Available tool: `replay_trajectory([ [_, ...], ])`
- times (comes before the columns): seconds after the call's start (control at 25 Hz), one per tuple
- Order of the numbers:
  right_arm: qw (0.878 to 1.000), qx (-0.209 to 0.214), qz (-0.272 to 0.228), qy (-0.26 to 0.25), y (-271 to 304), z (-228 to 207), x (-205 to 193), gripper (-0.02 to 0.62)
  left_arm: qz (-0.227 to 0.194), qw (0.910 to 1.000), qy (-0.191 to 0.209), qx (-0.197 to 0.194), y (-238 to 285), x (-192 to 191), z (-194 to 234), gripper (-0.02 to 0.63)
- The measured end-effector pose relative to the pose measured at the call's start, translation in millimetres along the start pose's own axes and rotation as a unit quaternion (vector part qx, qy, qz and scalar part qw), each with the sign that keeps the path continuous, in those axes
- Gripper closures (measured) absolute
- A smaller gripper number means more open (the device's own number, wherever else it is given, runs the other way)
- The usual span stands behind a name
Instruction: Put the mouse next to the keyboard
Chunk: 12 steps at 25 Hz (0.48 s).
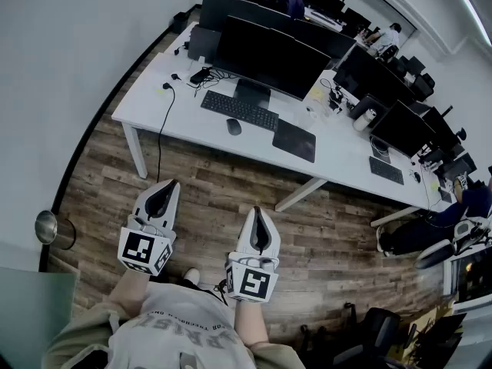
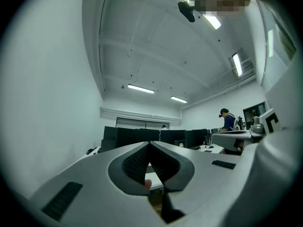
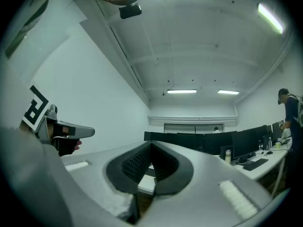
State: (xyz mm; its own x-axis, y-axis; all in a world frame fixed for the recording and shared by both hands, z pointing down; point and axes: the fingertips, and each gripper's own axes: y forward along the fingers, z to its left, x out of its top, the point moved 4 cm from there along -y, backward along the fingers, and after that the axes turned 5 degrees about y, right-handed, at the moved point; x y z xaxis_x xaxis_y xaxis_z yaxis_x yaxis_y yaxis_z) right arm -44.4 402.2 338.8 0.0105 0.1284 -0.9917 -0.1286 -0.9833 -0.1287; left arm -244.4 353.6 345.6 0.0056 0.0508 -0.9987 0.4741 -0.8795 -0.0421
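Observation:
A grey mouse [image 1: 234, 126] lies on the white desk [image 1: 154, 106], just in front of the black keyboard [image 1: 239, 110] and a little left of its middle. Both grippers hang over the wooden floor, well short of the desk. My left gripper [image 1: 170, 186] is shut with nothing in it, its tip pointing toward the desk. My right gripper [image 1: 257, 215] is shut and empty as well. The left gripper view shows its closed jaw tips [image 2: 150, 144] aimed at the row of monitors; the right gripper view shows the same of its own tips [image 3: 151, 144].
A black mouse pad [image 1: 294, 140] lies right of the keyboard, under a large monitor [image 1: 269, 58]. A cable [image 1: 164, 129] hangs off the desk's front left. Office chairs [image 1: 430, 248] stand at right, a metal bin [image 1: 48, 227] at left. More desks and a person stand beyond.

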Motion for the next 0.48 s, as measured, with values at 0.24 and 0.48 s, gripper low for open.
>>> replay_trajectory([
  [0.24, 1.000, 0.003, -0.003, -0.001, 2, -5, 0, 0.597, -0.001, 1.0000, 0.002, 0.001, 6, 0, -4, 0.595],
  [0.48, 1.000, 0.008, -0.001, -0.002, 2, -16, -2, 0.596, -0.001, 1.0000, 0.000, 0.001, 13, -2, -16, 0.595],
])
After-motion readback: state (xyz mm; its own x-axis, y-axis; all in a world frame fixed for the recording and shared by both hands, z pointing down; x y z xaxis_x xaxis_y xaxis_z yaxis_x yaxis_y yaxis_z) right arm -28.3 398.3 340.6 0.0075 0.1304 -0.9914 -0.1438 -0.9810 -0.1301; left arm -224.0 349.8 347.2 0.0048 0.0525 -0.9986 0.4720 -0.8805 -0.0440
